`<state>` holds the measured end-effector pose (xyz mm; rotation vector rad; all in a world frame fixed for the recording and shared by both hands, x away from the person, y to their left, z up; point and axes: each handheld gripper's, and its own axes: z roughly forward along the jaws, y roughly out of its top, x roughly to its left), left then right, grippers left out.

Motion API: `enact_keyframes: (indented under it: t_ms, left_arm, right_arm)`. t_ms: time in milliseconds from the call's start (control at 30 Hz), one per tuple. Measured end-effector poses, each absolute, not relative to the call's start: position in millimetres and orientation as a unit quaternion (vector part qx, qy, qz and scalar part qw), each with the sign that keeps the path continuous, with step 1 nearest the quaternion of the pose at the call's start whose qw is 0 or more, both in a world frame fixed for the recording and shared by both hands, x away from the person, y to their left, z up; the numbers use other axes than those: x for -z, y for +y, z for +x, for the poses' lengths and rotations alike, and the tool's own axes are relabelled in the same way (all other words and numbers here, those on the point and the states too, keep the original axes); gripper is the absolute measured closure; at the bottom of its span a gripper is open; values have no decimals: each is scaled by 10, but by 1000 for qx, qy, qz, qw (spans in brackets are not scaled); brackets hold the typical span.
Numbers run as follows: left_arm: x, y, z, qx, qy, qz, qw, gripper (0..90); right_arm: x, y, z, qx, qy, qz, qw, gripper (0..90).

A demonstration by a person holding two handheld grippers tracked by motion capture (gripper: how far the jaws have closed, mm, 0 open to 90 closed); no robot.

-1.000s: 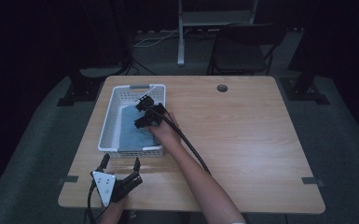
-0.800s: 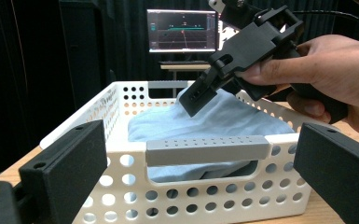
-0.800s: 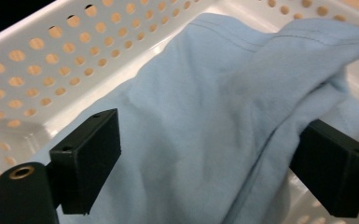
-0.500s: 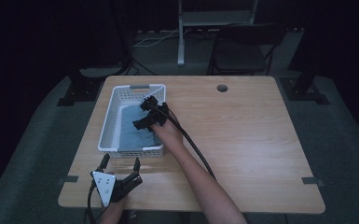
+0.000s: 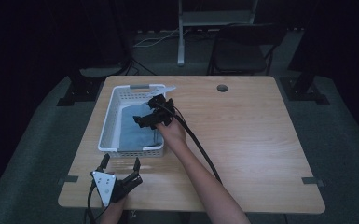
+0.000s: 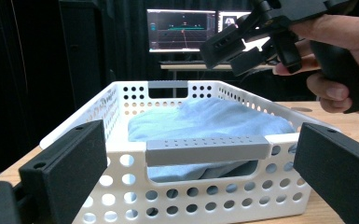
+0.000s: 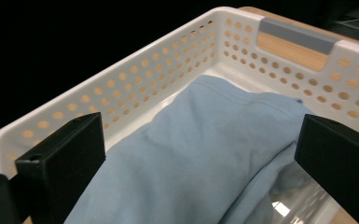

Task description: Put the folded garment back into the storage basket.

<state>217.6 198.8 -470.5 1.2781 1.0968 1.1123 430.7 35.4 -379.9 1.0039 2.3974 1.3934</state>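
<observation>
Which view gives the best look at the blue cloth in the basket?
The right gripper view: the blue cloth lies close below, folds clear, inside the white basket. The left gripper view shows it from the side over the rim; the high view shows it small, partly covered by the right gripper.

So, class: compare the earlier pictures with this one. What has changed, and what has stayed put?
The right gripper has drawn back and lifted slightly over the white basket. Its jaws have just been opening and now stand wide, with nothing between them; the blue cloth lies released inside. The left gripper, open at the table's near edge, and the basket are unmoved.
</observation>
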Motion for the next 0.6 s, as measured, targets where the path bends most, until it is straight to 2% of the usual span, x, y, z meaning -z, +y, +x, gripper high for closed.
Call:
enact_keyframes:
  t_ms: [600]
  left_arm:
    - [4705,1990,2172,-467,459,536,532,35]
  right_arm:
    - [3832,145,4189,-530,775,338,65,35]
